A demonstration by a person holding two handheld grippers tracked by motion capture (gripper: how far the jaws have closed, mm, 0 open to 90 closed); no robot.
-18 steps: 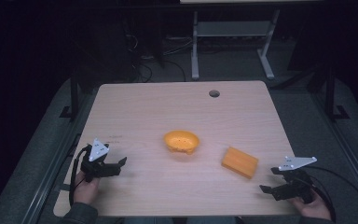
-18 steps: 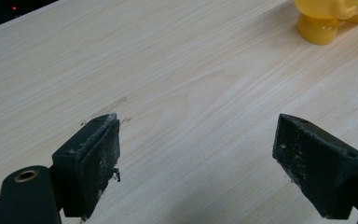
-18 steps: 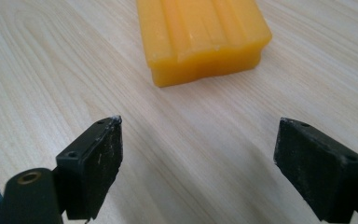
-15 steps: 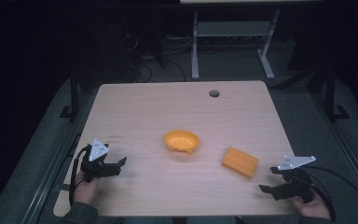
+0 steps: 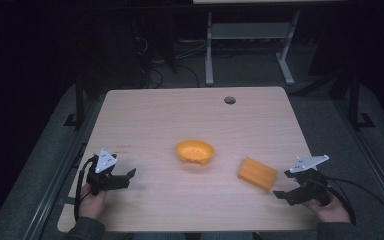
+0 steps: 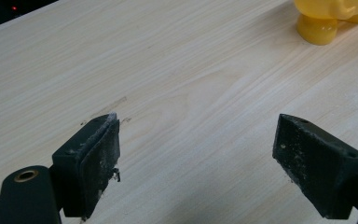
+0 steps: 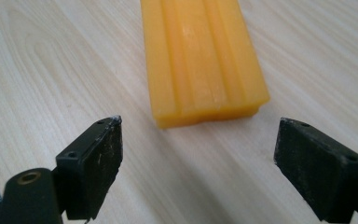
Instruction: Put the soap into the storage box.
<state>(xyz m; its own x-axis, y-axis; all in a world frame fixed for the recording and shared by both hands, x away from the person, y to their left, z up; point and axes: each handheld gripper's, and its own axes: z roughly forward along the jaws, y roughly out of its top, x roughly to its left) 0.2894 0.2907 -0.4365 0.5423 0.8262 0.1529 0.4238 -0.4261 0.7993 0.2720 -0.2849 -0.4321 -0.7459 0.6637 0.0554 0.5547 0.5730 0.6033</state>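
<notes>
Right now the right tongs point(image 7: 198, 140) are sitting released, jaws wide apart, lined up on the near end of the orange block point(image 7: 200, 56), which is lying flat on the bench point(image 5: 155, 115) just beside them. The left tongs point(image 5: 122, 177) are also gaping, resting well apart from the orange bowl point(image 5: 195, 151). Judging by the block's ridged top and angled lie, a skewed closing could be pushing it away rather than pinching it.

Bare wooden table point(image 5: 145, 115) all round; only the orange ribbed rectangular block point(image 5: 257, 173) and orange plastic bowl point(image 5: 194, 151) obstruct, well apart.
</notes>
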